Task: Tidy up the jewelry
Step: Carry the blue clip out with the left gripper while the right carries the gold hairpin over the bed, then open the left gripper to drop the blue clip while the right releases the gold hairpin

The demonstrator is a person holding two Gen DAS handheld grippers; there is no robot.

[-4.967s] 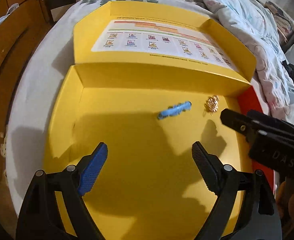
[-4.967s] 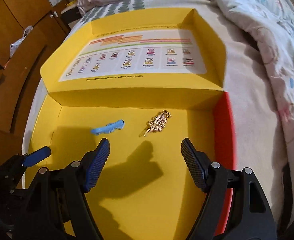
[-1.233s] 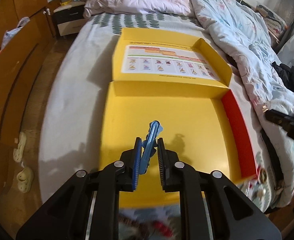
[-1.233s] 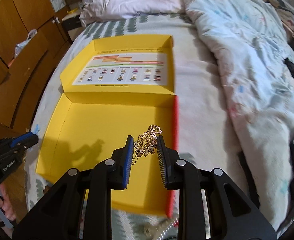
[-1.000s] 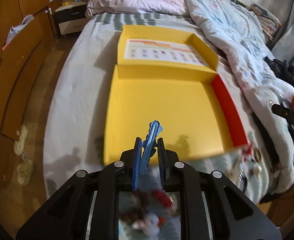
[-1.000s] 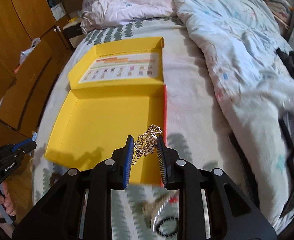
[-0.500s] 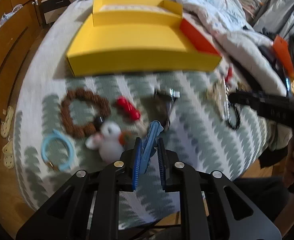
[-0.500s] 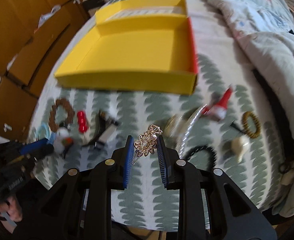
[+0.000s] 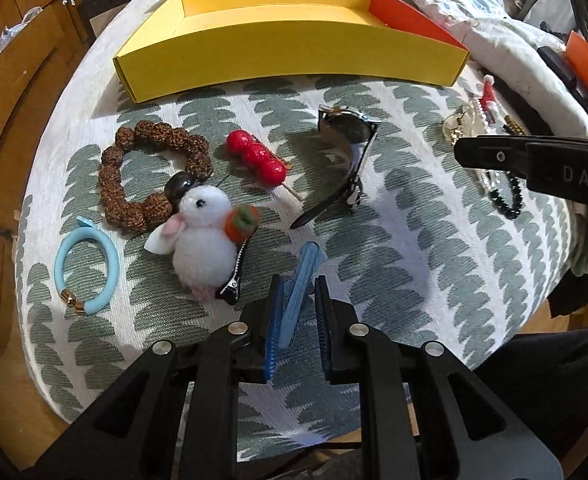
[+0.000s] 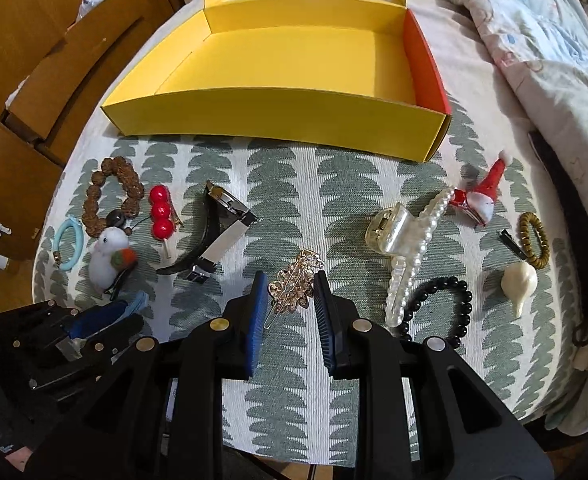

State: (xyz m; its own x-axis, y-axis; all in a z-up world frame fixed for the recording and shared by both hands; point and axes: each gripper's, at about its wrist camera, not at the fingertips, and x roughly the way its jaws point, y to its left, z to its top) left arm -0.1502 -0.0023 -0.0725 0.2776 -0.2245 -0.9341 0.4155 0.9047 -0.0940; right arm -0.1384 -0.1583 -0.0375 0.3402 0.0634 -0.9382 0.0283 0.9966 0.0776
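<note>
My left gripper [image 9: 297,290] is shut on a light blue hair clip [image 9: 302,276], held over the patterned cloth near its front edge. My right gripper [image 10: 289,286] is shut on a gold filigree hair clip [image 10: 294,284], held over the cloth's middle. The open yellow box [image 10: 277,120] stands empty at the back of the cloth; it also shows in the left wrist view [image 9: 289,56]. The left gripper shows at lower left in the right wrist view [image 10: 93,322].
On the cloth lie a brown bead bracelet [image 9: 149,176], blue bangle [image 9: 85,264], white bunny clip [image 9: 205,236], red bead pick [image 9: 255,158], watch [image 10: 213,236], pearl claw clip [image 10: 406,248], black bead bracelet [image 10: 438,304], Santa clip [image 10: 482,196], shell [image 10: 518,280] and coil tie [image 10: 534,240].
Both grippers picked their clips out of the yellow box and pulled back toward the near edge, over the loose jewelry on the cloth. The box now holds nothing.
</note>
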